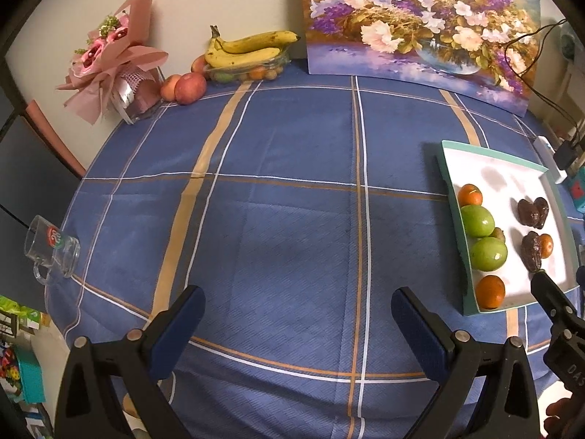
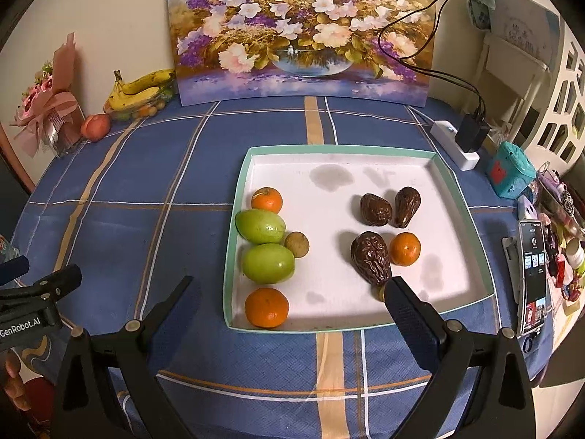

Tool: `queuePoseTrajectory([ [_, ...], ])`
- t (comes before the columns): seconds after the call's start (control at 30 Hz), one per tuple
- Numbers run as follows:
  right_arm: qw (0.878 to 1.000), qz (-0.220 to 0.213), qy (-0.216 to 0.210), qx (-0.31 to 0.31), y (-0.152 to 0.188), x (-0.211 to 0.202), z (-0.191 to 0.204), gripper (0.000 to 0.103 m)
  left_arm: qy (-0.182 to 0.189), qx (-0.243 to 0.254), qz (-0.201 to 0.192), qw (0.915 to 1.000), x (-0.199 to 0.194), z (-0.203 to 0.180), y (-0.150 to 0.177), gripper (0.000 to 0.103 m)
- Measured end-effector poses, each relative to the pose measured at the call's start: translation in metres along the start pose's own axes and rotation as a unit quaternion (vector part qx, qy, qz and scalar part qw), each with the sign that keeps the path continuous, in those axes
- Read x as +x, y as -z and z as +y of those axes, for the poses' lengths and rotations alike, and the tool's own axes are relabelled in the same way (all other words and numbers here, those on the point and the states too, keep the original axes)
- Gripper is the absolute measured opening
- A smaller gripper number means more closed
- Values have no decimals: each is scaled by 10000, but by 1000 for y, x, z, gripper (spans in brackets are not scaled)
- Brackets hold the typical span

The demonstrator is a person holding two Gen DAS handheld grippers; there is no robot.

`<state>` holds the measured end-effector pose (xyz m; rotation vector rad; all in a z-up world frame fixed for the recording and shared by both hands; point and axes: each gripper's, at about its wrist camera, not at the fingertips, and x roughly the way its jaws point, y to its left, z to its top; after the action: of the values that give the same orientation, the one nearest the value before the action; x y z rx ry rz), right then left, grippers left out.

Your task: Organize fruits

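Both claws gape empty; we steer the right claw (image 2: pixel 289 292) squarely over the stray orange (image 2: pixel 404 248), clearing the wrinkled brown fruit (image 2: pixel 371 258)

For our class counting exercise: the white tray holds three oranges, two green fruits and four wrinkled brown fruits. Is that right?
Not quite. The white tray holds three wrinkled brown fruits, not four, as the right wrist view shows. The three oranges and two green fruits are counted correctly.
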<state>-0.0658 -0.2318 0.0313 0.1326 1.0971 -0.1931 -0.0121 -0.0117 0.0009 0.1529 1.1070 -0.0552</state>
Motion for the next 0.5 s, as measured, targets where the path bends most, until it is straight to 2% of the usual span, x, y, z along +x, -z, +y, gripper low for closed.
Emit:
queuePoseTrajectory([
  [0.5,10000,18,-13,-1,0,1,0,100,-30,-31,17,10000,1,2,0,103],
])
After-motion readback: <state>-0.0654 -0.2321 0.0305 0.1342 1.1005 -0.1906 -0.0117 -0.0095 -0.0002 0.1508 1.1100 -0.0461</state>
